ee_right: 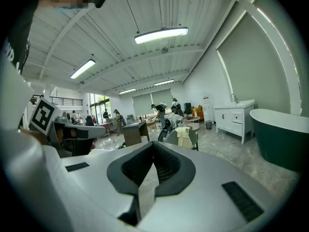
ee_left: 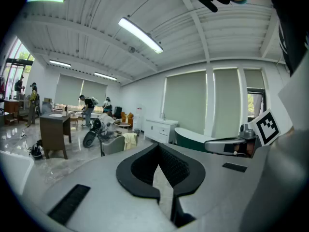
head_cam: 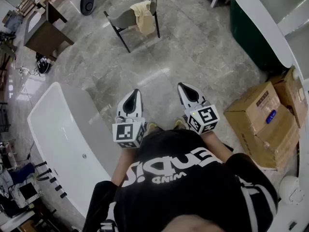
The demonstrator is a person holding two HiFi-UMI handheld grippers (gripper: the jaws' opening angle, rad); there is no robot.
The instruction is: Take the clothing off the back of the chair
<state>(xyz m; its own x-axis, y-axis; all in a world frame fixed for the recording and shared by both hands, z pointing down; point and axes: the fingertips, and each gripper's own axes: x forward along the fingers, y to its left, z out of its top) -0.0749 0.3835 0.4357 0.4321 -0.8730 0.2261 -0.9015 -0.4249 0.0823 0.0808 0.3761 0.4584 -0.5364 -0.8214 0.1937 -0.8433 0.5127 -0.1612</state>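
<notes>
Yellow clothing (head_cam: 143, 14) (over chair (head_cam: 123, 19)) well beyond right claw (head_cam: 185, 85)

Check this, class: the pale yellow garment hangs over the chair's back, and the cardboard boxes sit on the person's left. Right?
No: the head view shows the cardboard boxes on the person's right; the garment does hang over the chair.

White lettering on the person's black shirt (head_cam: 174, 170), upside down in head view, not reliably readable. Cardboard box (head_cam: 256, 117) carries a printed label (head_cam: 263, 99), too small. Nothing else legible.
</notes>
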